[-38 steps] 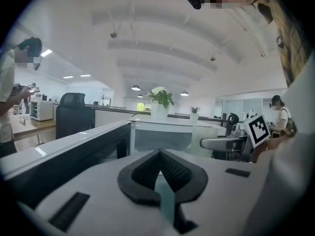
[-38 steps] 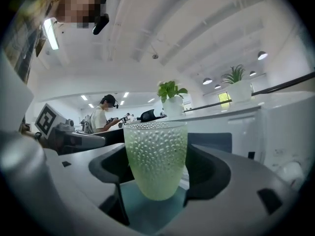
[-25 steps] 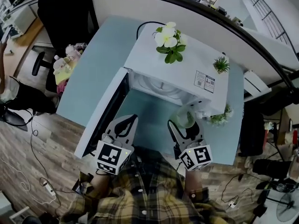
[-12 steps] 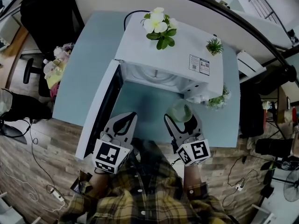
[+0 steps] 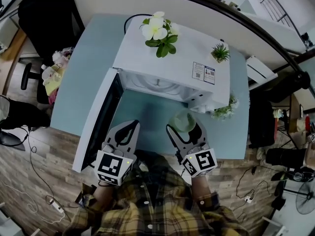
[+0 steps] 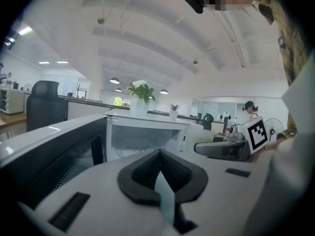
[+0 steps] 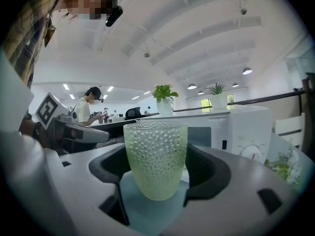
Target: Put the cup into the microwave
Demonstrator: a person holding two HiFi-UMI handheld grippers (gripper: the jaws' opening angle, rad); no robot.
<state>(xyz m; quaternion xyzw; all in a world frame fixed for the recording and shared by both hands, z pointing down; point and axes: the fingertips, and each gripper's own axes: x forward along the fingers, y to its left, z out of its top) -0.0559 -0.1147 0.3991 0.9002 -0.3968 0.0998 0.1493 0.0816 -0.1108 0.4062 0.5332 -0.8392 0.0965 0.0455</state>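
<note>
Upright, translucent pale-green cup point(image 7: 155, 159), bumpy all over

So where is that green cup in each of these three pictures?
Head view: the cup is low and right of centre, in the right gripper, in front of the microwave.
Left gripper view: probably the pale dotted shape right of centre.
Right gripper view: dead centre, between the jaws.
Shared landmark: the white microwave with flowers on top.

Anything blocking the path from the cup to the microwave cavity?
Nothing visible. The door is open to the left, the cavity looks empty, and the table between it and the cup in the right tool is bare.
</note>
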